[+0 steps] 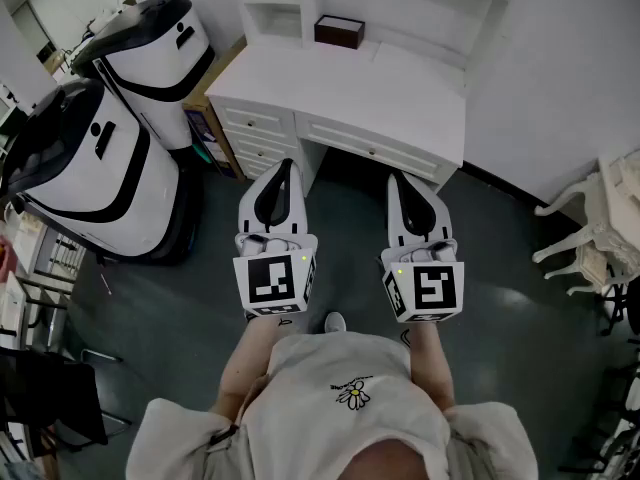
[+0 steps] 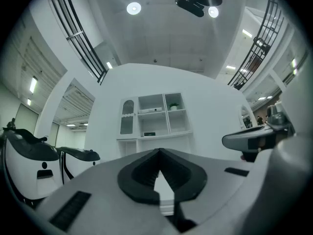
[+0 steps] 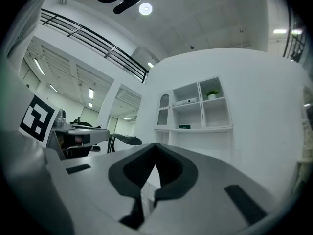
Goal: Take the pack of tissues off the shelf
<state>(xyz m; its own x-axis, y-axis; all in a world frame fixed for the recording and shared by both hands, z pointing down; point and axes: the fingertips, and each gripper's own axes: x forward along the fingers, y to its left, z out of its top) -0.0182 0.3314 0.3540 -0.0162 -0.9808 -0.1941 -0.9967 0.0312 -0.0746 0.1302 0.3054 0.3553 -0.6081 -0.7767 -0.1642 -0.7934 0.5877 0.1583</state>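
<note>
A white desk with a shelf unit on top stands ahead of me. On a middle shelf lies a flat white pack, also seen as the white pack in the right gripper view; I cannot tell whether it is the tissues. A small dark box sits at the back of the desktop. My left gripper and right gripper are held side by side in front of the desk, well short of the shelves. Both are shut and hold nothing, their tips meeting.
Two large white-and-black bags stand on the floor to the left of the desk. A white chair is at the right edge. The desk has drawers on its left side. A small potted plant sits on an upper shelf.
</note>
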